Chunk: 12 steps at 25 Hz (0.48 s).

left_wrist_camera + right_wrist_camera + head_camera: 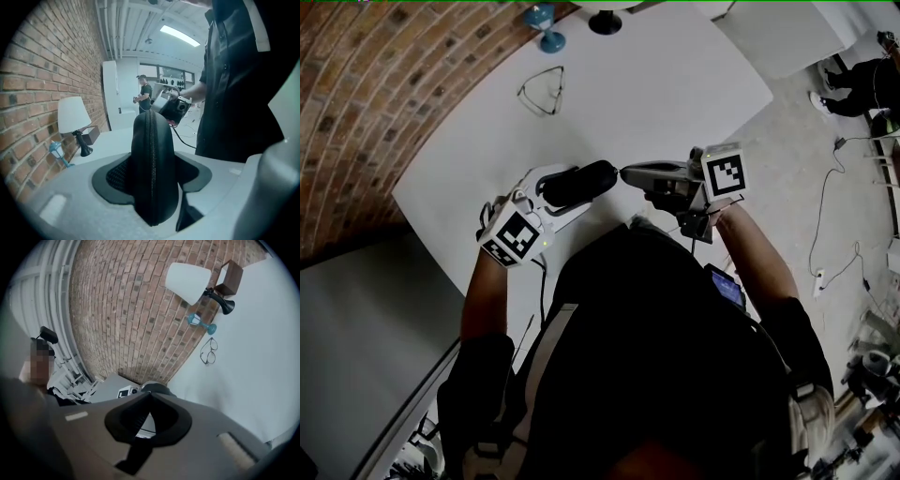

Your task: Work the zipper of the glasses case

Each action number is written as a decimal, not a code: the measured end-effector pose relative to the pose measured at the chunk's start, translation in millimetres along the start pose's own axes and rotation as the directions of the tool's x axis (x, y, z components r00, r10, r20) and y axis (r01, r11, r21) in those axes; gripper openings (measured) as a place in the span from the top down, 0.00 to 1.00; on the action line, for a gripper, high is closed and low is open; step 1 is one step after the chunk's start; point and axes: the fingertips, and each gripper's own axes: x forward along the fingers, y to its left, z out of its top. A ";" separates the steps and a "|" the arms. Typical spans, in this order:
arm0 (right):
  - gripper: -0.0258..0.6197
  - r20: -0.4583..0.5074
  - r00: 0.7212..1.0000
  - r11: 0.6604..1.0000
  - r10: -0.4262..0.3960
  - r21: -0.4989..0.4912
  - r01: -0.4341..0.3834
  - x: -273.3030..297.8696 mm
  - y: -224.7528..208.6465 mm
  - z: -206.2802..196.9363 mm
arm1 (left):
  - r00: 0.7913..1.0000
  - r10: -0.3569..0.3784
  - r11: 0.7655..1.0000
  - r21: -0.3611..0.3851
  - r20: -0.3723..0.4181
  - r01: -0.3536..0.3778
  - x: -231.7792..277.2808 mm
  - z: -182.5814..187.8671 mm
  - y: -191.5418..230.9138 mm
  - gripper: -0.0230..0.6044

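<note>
Left claw [547,193] clamps the glasses case [586,181]; right claw [628,172], closed, perhaps pinches its zipper [151,159].

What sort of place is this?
Probably a workshop or lab: a bare brick wall, exposed ceiling pipes, and cables trailing over the floor beside the white table.

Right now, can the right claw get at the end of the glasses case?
Probably yes: the left claw grips the glasses case with one end toward the right claw, whose shut tips sit at that end, nothing between. Whether they pinch the zipper pull, I cannot tell.
</note>
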 end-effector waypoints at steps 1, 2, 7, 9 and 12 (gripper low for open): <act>0.95 -0.012 1.000 1.000 -0.011 -0.016 0.011 -0.6 0.2 0.2 | 1.000 0.008 1.000 0.008 0.006 -0.008 -1.6 1.7 0.1 0.55; 0.95 -0.025 0.999 0.999 -0.027 -0.032 0.026 -1.6 -1.0 0.1 | 1.000 0.015 1.000 0.017 0.012 -0.015 -3.1 3.3 0.0 0.55; 0.95 -0.049 0.996 0.996 -0.081 -0.053 0.078 -6.3 -4.9 1.2 | 0.996 0.037 0.999 0.024 0.081 -0.039 -11.5 18.6 -1.0 0.55; 0.95 -0.049 0.995 0.995 -0.086 -0.062 0.082 -4.9 -2.0 2.0 | 0.994 0.040 0.999 0.022 0.097 -0.042 -13.1 21.2 -0.8 0.55; 0.95 -0.056 0.992 0.991 -0.113 -0.084 0.108 -2.9 -1.8 2.4 | 0.993 0.041 0.999 0.016 0.115 -0.043 -15.6 24.1 -0.2 0.55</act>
